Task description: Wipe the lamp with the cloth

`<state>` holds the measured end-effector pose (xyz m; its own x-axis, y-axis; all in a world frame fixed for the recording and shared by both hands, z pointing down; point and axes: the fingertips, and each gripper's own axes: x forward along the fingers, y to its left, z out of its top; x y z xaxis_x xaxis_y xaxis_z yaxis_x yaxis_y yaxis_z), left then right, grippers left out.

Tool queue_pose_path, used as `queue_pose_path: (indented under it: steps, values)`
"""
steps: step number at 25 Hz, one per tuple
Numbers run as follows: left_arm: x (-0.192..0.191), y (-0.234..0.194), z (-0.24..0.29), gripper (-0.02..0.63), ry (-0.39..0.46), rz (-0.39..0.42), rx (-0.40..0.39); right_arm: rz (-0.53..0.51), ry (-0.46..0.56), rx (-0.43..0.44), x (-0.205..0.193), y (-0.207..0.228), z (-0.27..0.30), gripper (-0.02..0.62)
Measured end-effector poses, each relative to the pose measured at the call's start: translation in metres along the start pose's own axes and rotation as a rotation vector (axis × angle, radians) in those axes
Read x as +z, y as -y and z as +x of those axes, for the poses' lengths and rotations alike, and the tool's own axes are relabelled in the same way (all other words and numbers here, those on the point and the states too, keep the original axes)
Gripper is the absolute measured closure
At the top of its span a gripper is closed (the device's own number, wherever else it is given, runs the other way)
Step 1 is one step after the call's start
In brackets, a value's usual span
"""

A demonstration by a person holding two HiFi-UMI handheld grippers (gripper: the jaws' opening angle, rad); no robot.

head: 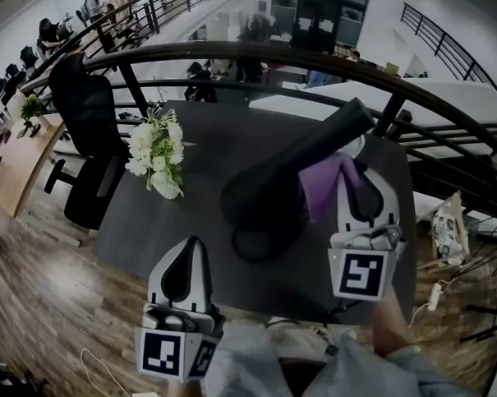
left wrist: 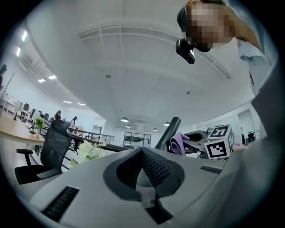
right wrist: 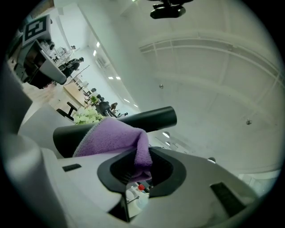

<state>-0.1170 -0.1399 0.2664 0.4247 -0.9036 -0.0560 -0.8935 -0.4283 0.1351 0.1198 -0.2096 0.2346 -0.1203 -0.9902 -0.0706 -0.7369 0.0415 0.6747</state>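
Dark grey tabletop filled the middle of the head view, set on a wooden floor beside a curved black railing, with an open office spread out beyond it. On the table's left part stood a bunch of white flowers, and a black office chair sat just off that side.

Right of the flowers and well apart from them was the black lamp – a wide dark body low over the table, narrowing into a tube that slanted up and away to the right. A round dark shape beneath it was probably its base, though the dim picture did not settle that.

The right gripper had its jaws closed on a fold of the purple cloth. In the right gripper view the cloth rose out from between the jaws of that gripper and draped forward against the lamp, covering part of its near side.

The left gripper hung low at the table's near edge, apart from the lamp. Its own view showed the gripper with jaws brought together and nothing between them – past them stood the lamp's tube, the cloth and the flowers
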Motion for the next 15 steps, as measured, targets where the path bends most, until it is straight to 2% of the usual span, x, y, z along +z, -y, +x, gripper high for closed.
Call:
queue_pose_path:
  steps: [10, 15]
  values:
    - [-0.02, 0.009, 0.003, 0.6, -0.069, 0.011, 0.013, 0.044, -0.064, 0.097, -0.049, -0.038, 0.009, 0.531]
    - [-0.018, 0.007, 0.008, 0.598, -0.039, 0.017, 0.031, 0.061, -0.12, 0.152, -0.08, -0.062, 0.009, 0.531]
